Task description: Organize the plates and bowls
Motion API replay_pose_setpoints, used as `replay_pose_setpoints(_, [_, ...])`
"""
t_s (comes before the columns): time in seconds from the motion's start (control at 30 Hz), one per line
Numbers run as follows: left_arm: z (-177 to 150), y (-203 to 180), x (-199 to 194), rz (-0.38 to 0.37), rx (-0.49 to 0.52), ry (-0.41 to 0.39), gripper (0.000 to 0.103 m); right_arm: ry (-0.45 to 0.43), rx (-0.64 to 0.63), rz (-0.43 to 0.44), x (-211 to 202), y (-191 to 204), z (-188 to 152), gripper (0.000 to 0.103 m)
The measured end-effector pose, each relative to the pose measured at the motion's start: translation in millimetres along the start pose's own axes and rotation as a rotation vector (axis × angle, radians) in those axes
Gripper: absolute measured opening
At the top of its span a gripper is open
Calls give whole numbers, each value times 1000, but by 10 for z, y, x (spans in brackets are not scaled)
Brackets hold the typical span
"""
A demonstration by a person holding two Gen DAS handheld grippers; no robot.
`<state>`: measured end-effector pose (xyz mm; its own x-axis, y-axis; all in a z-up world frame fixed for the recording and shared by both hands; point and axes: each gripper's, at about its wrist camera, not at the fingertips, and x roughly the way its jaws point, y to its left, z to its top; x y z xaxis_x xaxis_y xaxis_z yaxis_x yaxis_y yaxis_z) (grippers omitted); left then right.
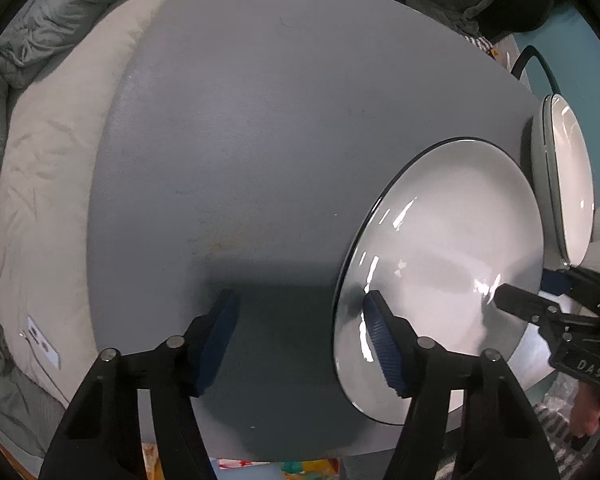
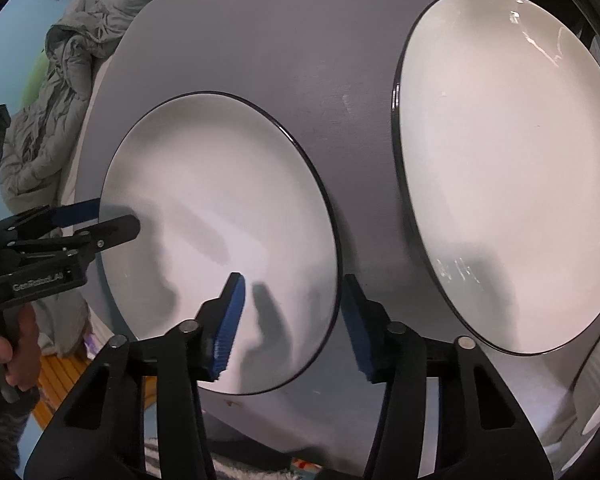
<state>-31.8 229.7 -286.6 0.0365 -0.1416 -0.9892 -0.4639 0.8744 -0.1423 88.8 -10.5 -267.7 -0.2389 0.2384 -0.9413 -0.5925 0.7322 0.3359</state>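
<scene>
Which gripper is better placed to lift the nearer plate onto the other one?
Probably the right gripper: its open fingers already straddle the near plate's rim, on the side facing the far plate. The left gripper is open, with only one finger over that plate's opposite edge.

left gripper (image 1: pixel 300 312) open, one pad over near plate (image 1: pixel 452 248) rim; 2nd plate (image 1: pixel 572 176) beyond, grey table (image 1: pixel 260 140).

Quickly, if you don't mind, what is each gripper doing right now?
Left gripper: open, straddling the near plate's edge, holding nothing.
Right gripper: open, straddling the same plate's edge, not clamped.
</scene>
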Motion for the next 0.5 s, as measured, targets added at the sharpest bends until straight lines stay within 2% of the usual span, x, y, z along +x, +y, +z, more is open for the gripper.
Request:
replay_pose_setpoints(0.13, [1,2,-14,-19,-8,-13,59,-9,7,-12,4,-3,-3,45])
replay_pose_setpoints(0.17, [-6,-4,-21,-20,-6,-16,58,-10,5,-22,9,-5,-3,41])
replay_pose_setpoints(0.23, [-15,-13,-35,-34,3,-19,47,-9,1,-47,3,-35,-9,34])
replay_pose_setpoints(0.33, [-45,-66,-61,-39,21,-23,37,-9,11,-56,-15,-110,-15,24])
replay_pose_setpoints(0.43, [-51,-148,-53,-25,41,-9,32,-10,17,-52,-28,-139,-19,23])
replay_pose_setpoints(0.5, [-72,-212,-52,-13,52,-13,32,-12,17,-57,-37,-145,-26,23])
